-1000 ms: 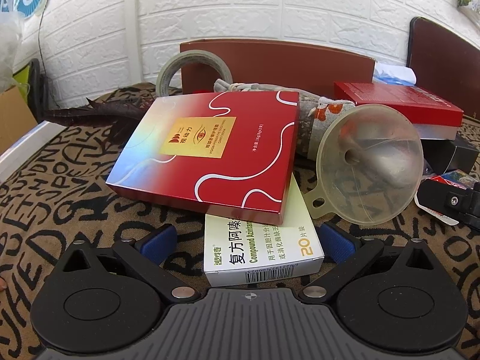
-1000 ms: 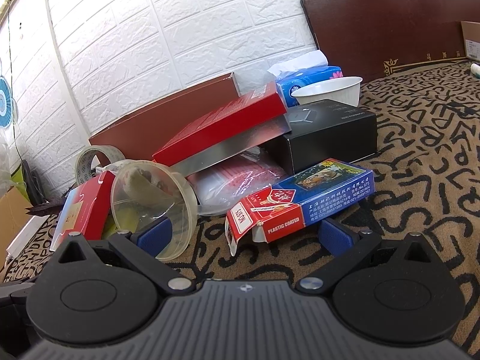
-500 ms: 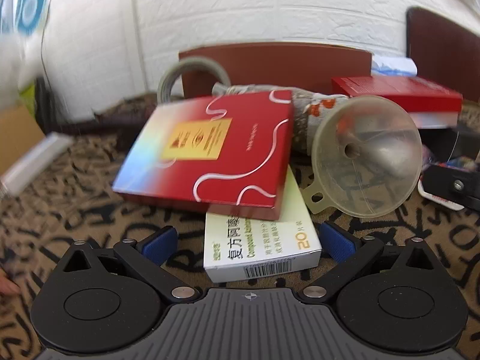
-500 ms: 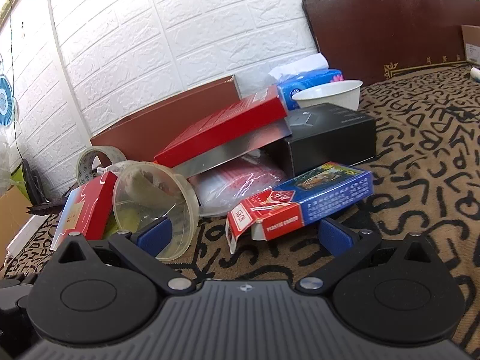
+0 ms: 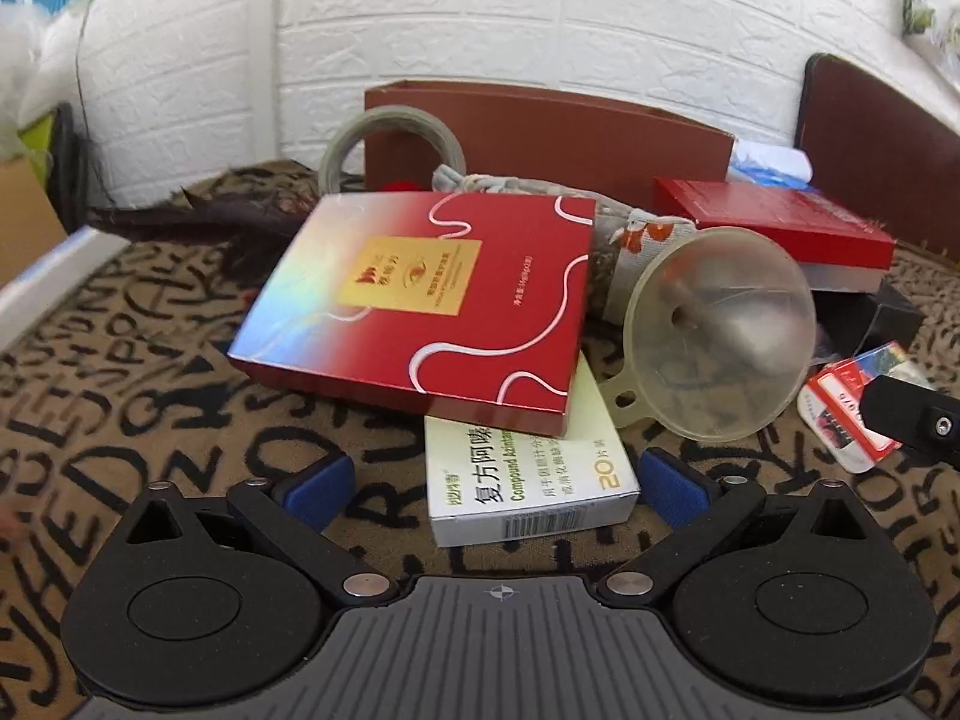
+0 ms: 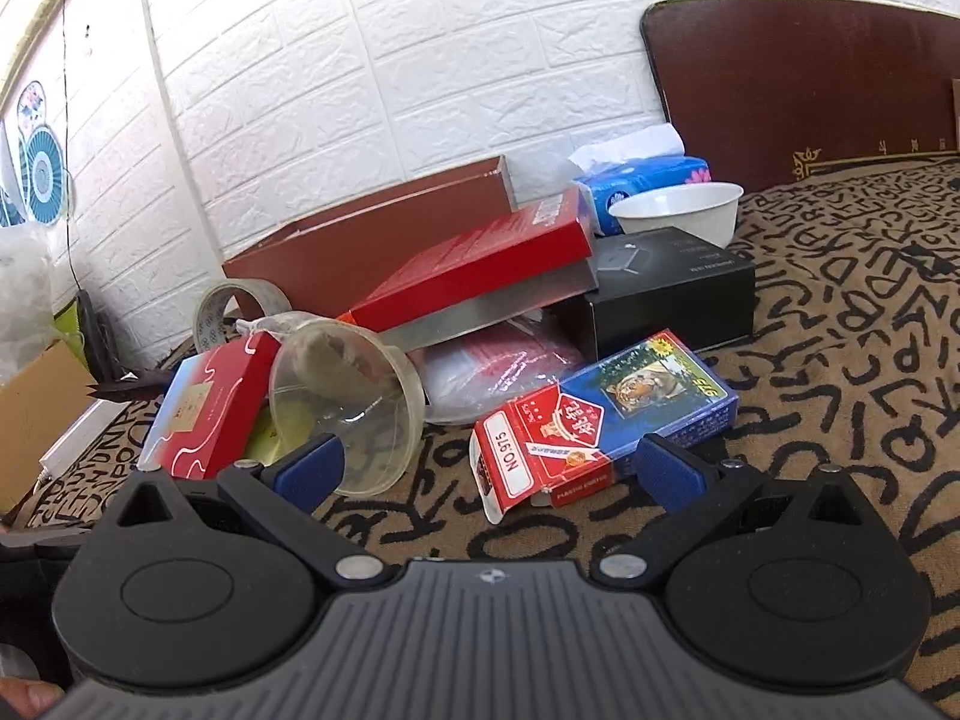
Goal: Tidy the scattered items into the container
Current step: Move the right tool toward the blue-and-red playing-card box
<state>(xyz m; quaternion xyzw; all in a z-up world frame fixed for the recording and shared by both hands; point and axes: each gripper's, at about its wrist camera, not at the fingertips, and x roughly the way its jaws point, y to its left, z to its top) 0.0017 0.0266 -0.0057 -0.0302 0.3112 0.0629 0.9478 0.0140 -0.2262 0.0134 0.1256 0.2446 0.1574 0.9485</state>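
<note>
Scattered boxes (image 5: 420, 300) and a funnel (image 5: 720, 336) are piled before the brown container (image 5: 570, 138). Both grippers' jaws are spread, the left gripper (image 5: 495, 483) framing a medicine box (image 5: 528, 480), the right gripper (image 6: 489, 468) a card box (image 6: 606, 420).

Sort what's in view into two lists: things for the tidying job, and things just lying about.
For the job:
brown container
white medicine box
flat red box
clear funnel
playing-card box
tape roll
left gripper, open
right gripper, open

Lying about:
tissue pack
white bowl
patterned cloth
</note>
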